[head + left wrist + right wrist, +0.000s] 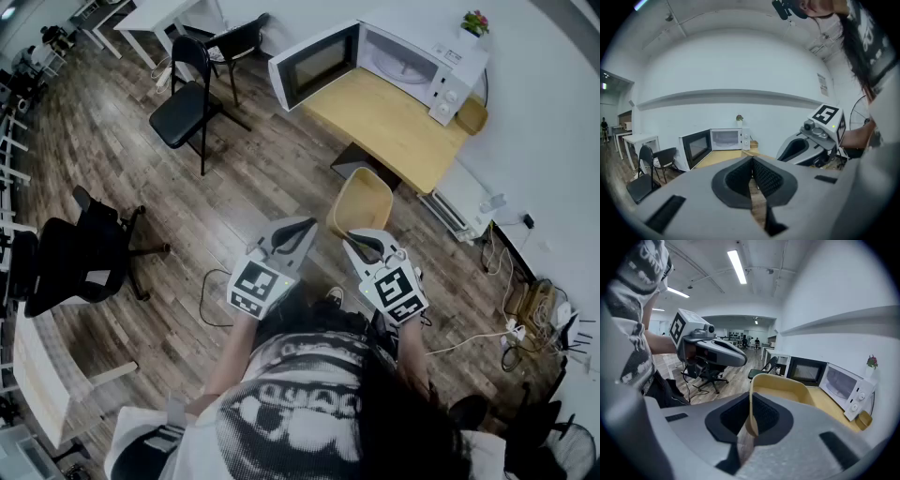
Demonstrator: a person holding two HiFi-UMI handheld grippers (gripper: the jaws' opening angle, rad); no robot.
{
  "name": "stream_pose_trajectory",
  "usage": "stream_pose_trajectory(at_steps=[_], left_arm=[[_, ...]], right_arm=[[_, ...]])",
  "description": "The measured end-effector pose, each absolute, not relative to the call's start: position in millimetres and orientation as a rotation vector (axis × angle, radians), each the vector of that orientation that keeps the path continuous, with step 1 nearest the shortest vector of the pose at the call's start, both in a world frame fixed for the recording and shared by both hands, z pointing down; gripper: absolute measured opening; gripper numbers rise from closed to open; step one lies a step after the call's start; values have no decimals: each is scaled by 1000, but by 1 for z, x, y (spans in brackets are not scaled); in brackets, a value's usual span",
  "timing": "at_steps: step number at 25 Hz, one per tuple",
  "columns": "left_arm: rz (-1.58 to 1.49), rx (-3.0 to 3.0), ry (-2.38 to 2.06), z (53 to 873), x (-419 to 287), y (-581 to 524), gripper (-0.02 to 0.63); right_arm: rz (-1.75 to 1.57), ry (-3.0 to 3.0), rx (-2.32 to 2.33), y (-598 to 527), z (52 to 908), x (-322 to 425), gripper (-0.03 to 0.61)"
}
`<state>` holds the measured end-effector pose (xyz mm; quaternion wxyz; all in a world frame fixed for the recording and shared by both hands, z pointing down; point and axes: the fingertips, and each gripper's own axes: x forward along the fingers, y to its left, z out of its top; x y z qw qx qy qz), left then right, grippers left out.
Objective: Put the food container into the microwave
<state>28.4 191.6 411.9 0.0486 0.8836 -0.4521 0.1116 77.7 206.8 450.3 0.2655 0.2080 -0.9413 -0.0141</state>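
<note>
A tan, open food container (361, 202) (780, 389) hangs in the air over the floor, short of the table. My right gripper (349, 240) (751, 418) is shut on its near rim. My left gripper (306, 228) (751, 180) is shut with nothing between its pads and sits just left of the right one. The white microwave (375, 58) (717, 143) (834, 380) stands at the far end of the wooden table (394, 127), its door (314, 66) swung wide open to the left and its cavity bare.
A small wooden box (472, 115) sits beside the microwave and a potted plant (474, 22) on top of it. Black folding chairs (187, 103) stand left of the table and an office chair (80, 258) at far left. Cables (506, 328) lie on the floor at right.
</note>
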Motion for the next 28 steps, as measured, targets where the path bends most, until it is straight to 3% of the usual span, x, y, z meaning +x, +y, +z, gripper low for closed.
stream_pose_trajectory(at_steps=[28], left_arm=[[384, 2786, -1255, 406, -118, 110, 0]], right_arm=[[38, -2515, 729, 128, 449, -67, 25]])
